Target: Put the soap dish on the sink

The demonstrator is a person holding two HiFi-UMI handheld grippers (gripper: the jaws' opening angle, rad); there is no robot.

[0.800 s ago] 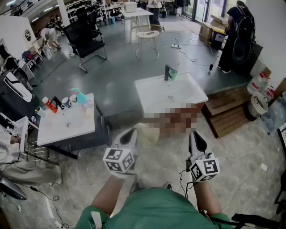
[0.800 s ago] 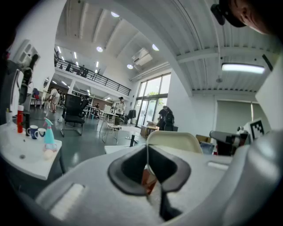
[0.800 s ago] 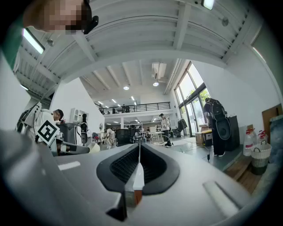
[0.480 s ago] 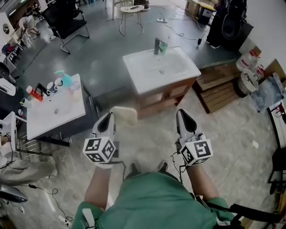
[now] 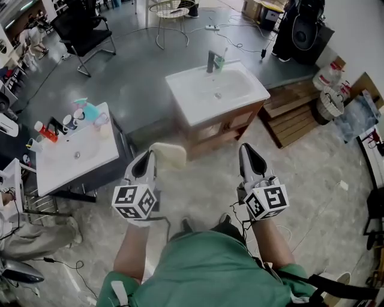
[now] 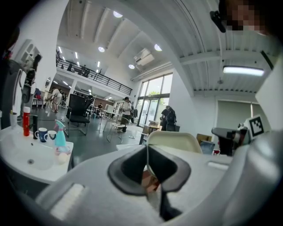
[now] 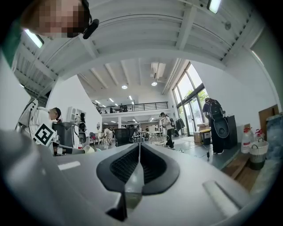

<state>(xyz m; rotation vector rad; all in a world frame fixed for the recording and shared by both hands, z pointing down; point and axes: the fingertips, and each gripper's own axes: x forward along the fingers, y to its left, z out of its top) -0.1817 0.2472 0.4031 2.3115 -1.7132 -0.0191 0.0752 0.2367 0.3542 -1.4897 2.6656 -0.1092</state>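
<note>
A cream soap dish (image 5: 170, 154) hangs over the floor with my left gripper (image 5: 147, 159) shut on its edge. In the left gripper view the soap dish (image 6: 174, 141) rises just beyond the closed left gripper (image 6: 147, 152). The white sink (image 5: 183, 99) on a wooden cabinet stands ahead, beyond both grippers, with a dark faucet (image 5: 211, 60) and a green cup (image 5: 220, 62) at its back. My right gripper (image 5: 249, 153) is level beside the left one, shut and empty. The right gripper view shows the right gripper (image 7: 138, 150) with its jaws pressed together.
A second white basin table (image 5: 57, 165) at the left bears a blue spray bottle (image 5: 88, 110), mugs and a red bottle. Wooden pallets (image 5: 294, 117) and white buckets (image 5: 327, 103) lie right of the sink. A black chair (image 5: 84, 27) and round stand (image 5: 171, 9) are farther back.
The head view has shifted: the sink now sits higher and slightly left in the picture. Both grippers stay side by side, the left still holding the soap dish.
</note>
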